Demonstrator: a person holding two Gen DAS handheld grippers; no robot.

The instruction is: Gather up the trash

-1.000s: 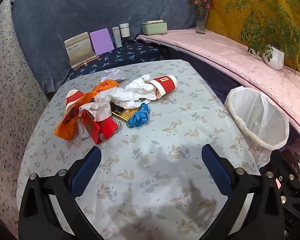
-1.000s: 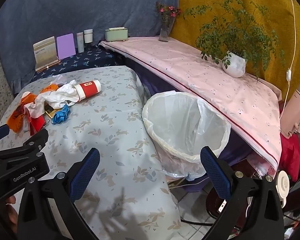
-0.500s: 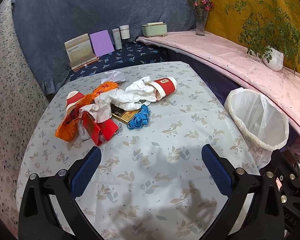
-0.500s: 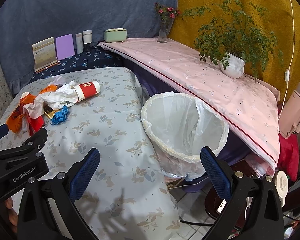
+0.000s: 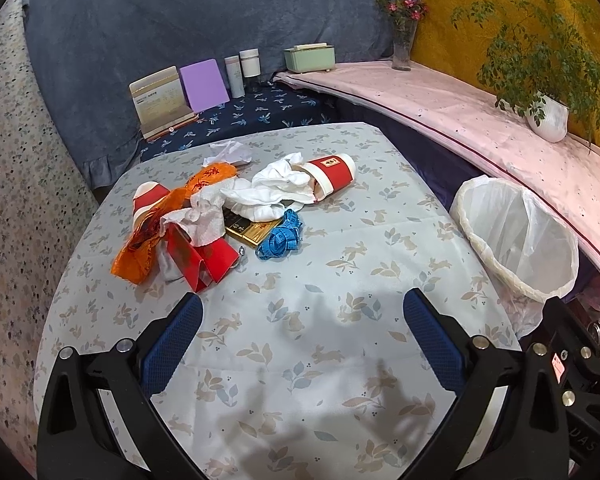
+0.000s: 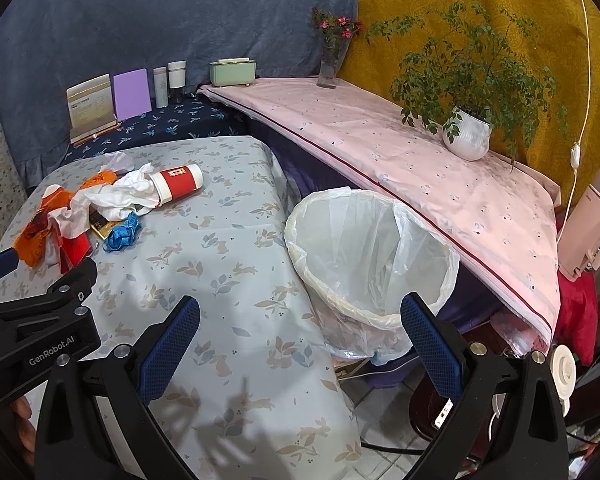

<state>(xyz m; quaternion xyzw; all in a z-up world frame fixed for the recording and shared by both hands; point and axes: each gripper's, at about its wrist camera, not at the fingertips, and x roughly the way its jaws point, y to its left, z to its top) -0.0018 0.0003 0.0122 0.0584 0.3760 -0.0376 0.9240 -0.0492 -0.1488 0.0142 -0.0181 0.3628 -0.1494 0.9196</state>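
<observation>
A heap of trash lies on the far part of the table (image 5: 320, 340): a red and white paper cup (image 5: 332, 174) on its side, crumpled white tissue (image 5: 268, 194), an orange plastic bag (image 5: 148, 236), red paper (image 5: 204, 260), a gold box (image 5: 256, 232) and a blue tape measure (image 5: 280, 236). My left gripper (image 5: 302, 338) is open and empty, hovering over the table short of the heap. My right gripper (image 6: 300, 336) is open and empty, near the table's right edge beside the white-lined trash bin (image 6: 372, 256). The cup (image 6: 180, 184) also shows in the right wrist view.
The bin (image 5: 516, 236) stands off the table's right edge, against a pink-covered ledge (image 6: 400, 152) carrying a potted plant (image 6: 468, 136) and a flower vase (image 6: 330, 64). Behind the table are books (image 5: 160, 100), bottles (image 5: 242, 70) and a green box (image 5: 310, 58).
Both grippers have drifted slightly back or upward, so the heap and bin sit a little lower in view. Nothing was taken hold of.
</observation>
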